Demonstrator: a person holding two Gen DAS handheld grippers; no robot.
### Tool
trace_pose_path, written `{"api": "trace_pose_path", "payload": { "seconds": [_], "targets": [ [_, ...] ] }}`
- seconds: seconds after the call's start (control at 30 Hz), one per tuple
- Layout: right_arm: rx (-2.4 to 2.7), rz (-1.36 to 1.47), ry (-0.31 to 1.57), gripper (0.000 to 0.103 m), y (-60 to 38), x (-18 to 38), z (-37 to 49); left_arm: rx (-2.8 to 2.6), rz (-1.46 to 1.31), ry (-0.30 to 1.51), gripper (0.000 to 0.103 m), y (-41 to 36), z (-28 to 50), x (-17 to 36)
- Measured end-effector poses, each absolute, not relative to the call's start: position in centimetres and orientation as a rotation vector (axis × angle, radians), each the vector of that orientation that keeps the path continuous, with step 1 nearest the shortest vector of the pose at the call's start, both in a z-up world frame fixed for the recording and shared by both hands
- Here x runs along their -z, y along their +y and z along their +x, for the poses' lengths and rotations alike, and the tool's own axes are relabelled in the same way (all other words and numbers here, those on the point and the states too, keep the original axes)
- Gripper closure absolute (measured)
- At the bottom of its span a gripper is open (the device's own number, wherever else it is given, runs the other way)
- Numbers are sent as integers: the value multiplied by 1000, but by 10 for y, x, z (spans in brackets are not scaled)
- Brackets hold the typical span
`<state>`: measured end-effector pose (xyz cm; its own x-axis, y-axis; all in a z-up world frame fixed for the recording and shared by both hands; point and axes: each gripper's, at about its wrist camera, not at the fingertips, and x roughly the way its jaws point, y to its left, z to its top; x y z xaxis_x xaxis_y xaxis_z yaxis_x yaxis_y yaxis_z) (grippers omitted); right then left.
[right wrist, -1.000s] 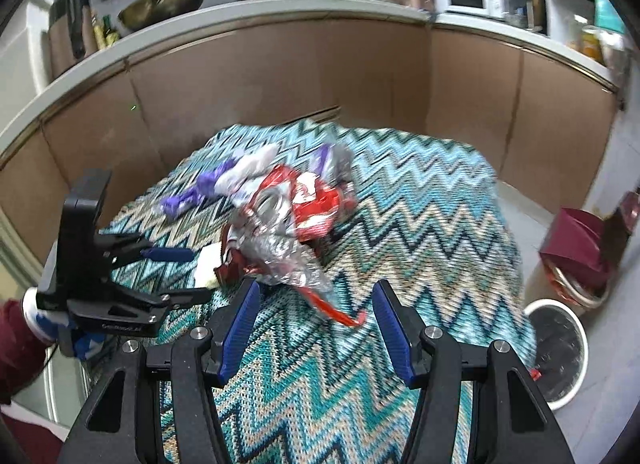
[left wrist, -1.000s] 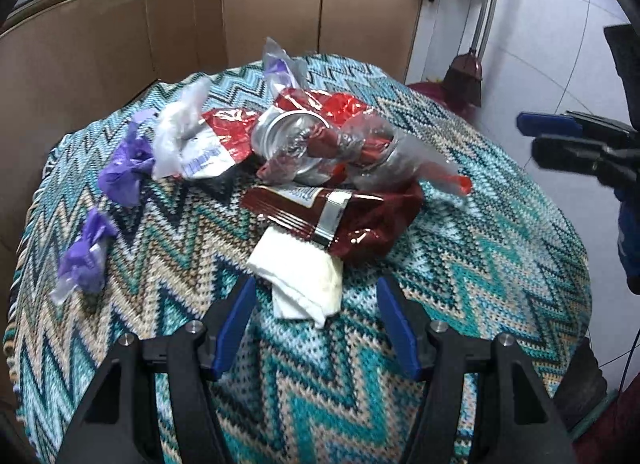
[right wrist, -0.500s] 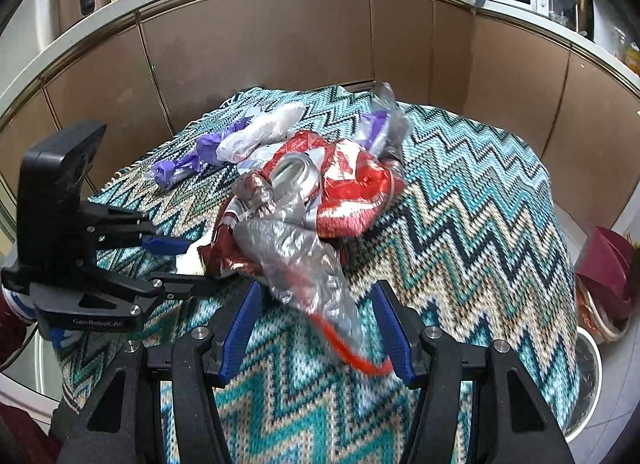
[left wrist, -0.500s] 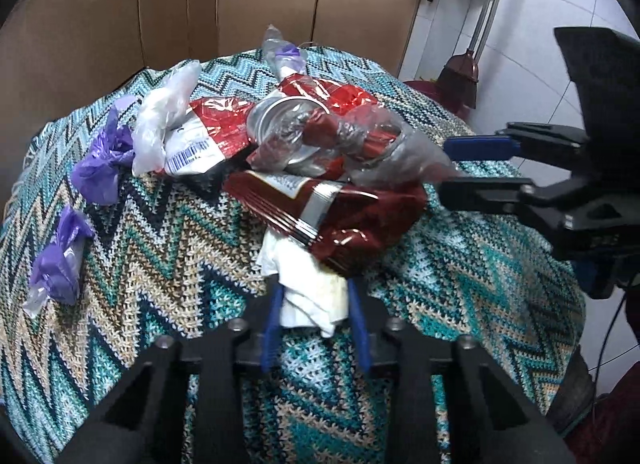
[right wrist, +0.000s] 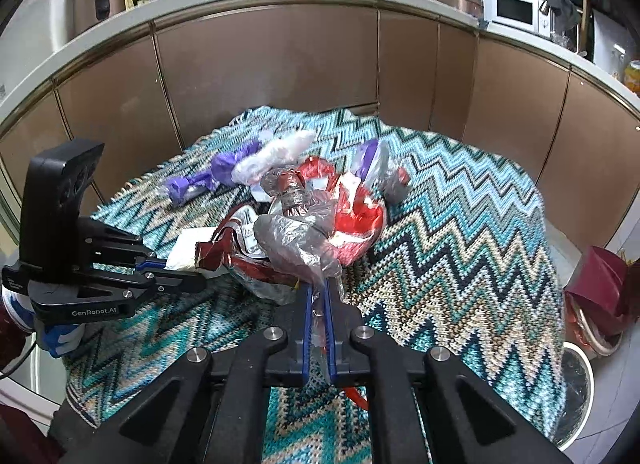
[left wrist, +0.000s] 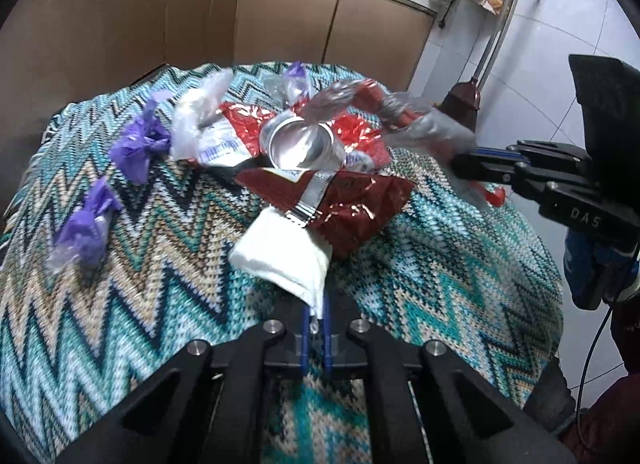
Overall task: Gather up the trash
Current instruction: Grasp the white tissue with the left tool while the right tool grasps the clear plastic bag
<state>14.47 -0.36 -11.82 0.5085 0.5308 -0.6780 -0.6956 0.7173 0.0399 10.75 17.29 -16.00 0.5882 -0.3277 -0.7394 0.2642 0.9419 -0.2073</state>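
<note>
A: What is lying on the zigzag cloth [left wrist: 160,264]?

B: A pile of trash is sitting in the middle; I am counting one white napkin [left wrist: 280,252], one dark red bag [left wrist: 352,204], one shiny can [left wrist: 300,142] lying on its side, one bright red wrapper [left wrist: 244,120] under the can, and one clear plastic bag [right wrist: 296,240] with red bits inside.

A: And the purple things?

B: Two purple wrappers [left wrist: 138,144] are lying apart from the pile, one near it and one [left wrist: 86,224] closer to the cloth's edge; a third bit of purple [left wrist: 296,72] is poking out behind the can; one whitish bag [left wrist: 196,120] is lying between the near purple one and the red wrapper.

A: What is the left gripper [left wrist: 316,320] doing?

B: Its two blue fingers have just been closing, and now they are squeezing the near corner of the white napkin; the rest of the napkin is lying on the cloth, tucked under the dark red bag.

A: And the right gripper [right wrist: 316,304]?

B: Its fingers have just been closing too; they are pinching the near end of the clear plastic bag, which is lying on top of the pile; a red strip of it is hanging below the fingers.

A: Are the two grippers touching?

B: No; they are sitting at different sides of the pile.
</note>
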Motion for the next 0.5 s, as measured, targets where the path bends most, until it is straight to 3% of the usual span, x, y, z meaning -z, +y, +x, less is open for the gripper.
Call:
{"api": "trace_pose_path", "payload": {
  "seconds": [0.5],
  "targets": [
    [-726,-203,626,97,-29,79,83,282,-105,773,99,194,43,110]
  ]
}}
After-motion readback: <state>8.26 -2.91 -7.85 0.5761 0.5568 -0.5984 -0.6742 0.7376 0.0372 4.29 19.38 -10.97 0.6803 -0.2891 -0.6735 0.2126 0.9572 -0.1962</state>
